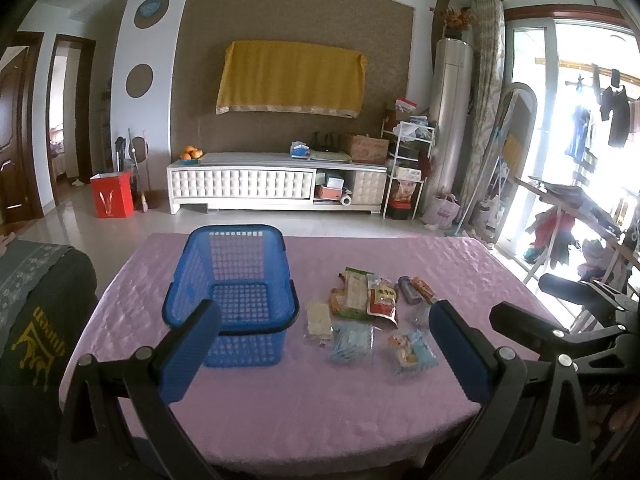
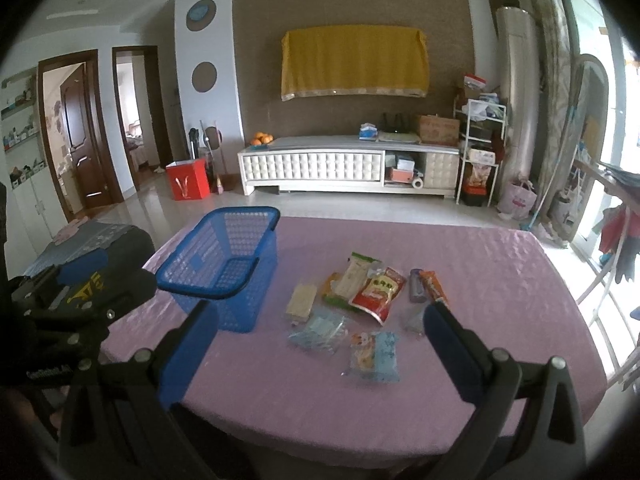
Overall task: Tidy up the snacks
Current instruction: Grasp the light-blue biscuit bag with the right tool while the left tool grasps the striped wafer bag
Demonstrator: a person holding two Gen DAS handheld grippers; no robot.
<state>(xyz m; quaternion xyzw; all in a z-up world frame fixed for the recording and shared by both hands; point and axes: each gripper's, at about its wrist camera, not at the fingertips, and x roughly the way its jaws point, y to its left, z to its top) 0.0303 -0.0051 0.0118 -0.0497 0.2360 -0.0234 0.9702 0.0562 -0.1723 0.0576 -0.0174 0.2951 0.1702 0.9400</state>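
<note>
An empty blue plastic basket (image 1: 236, 284) (image 2: 224, 264) stands on the left of a table with a pink cloth (image 1: 320, 392) (image 2: 500, 280). Right of it lie several snack packets: a red pouch (image 1: 382, 300) (image 2: 378, 292), a green-and-white pack (image 1: 354, 290) (image 2: 354, 276), a pale bar (image 1: 319, 320) (image 2: 301, 301), a clear blue packet (image 1: 352, 340) (image 2: 318, 332), a light-blue cartoon packet (image 1: 412, 350) (image 2: 374, 356) and an orange stick (image 1: 423, 290) (image 2: 434, 288). My left gripper (image 1: 324, 348) is open above the table's near side, holding nothing. My right gripper (image 2: 316, 348) is open too, empty.
A dark cushion or chair back (image 1: 36, 320) (image 2: 96, 248) sits at the table's left edge. Beyond the table are tiled floor, a white TV cabinet (image 1: 276, 184), a red box (image 1: 112, 194) and a drying rack (image 1: 580, 208) to the right.
</note>
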